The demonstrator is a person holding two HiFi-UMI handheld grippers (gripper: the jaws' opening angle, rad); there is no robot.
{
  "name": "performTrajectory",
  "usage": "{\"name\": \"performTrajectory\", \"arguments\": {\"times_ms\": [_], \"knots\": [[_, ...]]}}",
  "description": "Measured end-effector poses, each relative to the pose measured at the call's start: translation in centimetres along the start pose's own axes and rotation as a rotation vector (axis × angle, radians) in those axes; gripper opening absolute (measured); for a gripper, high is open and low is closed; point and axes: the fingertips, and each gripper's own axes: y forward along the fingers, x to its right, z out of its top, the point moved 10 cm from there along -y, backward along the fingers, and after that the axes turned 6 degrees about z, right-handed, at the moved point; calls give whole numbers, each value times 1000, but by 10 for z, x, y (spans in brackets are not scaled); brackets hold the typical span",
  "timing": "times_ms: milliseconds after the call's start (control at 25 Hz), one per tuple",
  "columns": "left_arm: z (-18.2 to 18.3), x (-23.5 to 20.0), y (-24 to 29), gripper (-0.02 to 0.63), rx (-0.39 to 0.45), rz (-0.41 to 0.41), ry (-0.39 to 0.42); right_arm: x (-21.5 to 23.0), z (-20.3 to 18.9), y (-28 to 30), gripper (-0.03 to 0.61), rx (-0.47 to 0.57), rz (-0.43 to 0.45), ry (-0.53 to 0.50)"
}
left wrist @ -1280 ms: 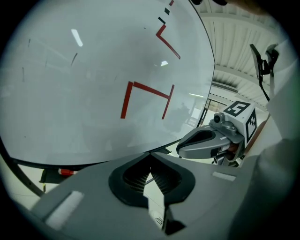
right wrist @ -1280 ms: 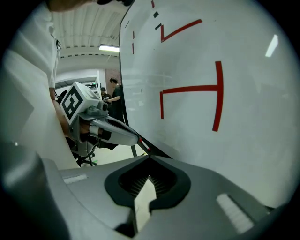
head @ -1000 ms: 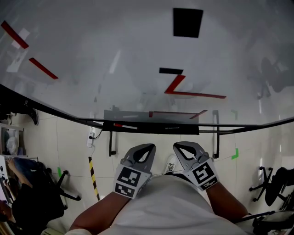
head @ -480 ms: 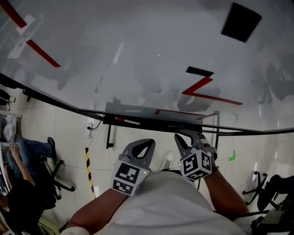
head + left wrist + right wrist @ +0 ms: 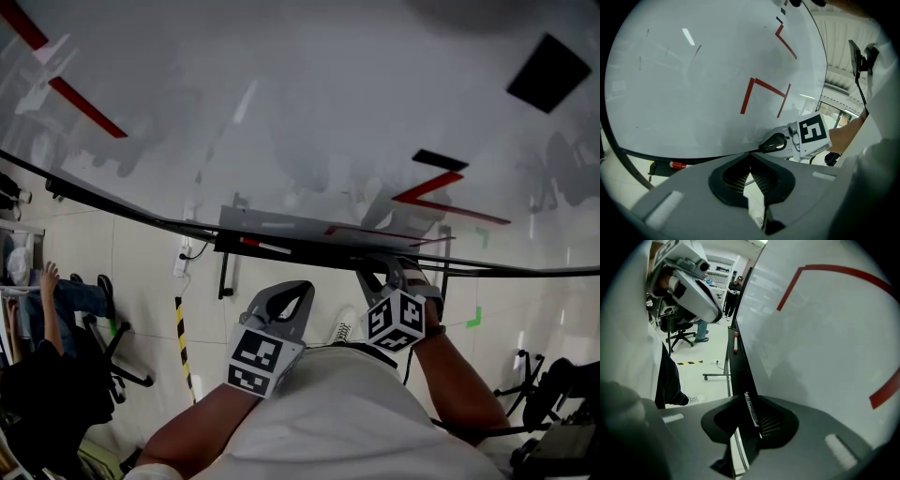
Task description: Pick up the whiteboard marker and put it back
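Note:
My right gripper [image 5: 382, 270] is up at the black tray [image 5: 309, 246] under the whiteboard [image 5: 281, 112]. In the right gripper view a dark whiteboard marker [image 5: 751, 411] with a white printed label lies between the jaws of that gripper [image 5: 746, 401]. The jaws stand close on either side of it, but I cannot tell whether they clamp it. My left gripper [image 5: 291, 292] stays low in front of my body, shut and empty [image 5: 750, 159]. A second marker with a red cap [image 5: 255, 245] rests further left on the tray.
Red lines and black patches mark the whiteboard. Below the tray are the board's stand leg [image 5: 225, 277], a power strip [image 5: 183, 272] and a yellow-black floor stripe [image 5: 183, 352]. A seated person [image 5: 37, 375] and office chairs are at the left and right edges.
My right gripper rose from in front of my body up to the tray. The left gripper barely moved. The head view swung a little to the left.

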Motion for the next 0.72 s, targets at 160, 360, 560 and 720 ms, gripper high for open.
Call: {"name": "performTrajectory", "arguments": {"times_ms": [160, 360, 560, 720], "knots": [[2, -4, -1, 16, 7, 4, -3, -1, 2, 6, 69, -19, 9, -22], [3, -7, -1, 15, 4, 2, -6, 0, 1, 14, 69, -54, 4, -45], [3, -11, 1, 15, 3, 4, -15, 1, -1, 25, 69, -75, 9, -71], [4, -11, -3, 15, 12, 14, -11, -1, 1, 24, 61, -82, 3, -76]]}}
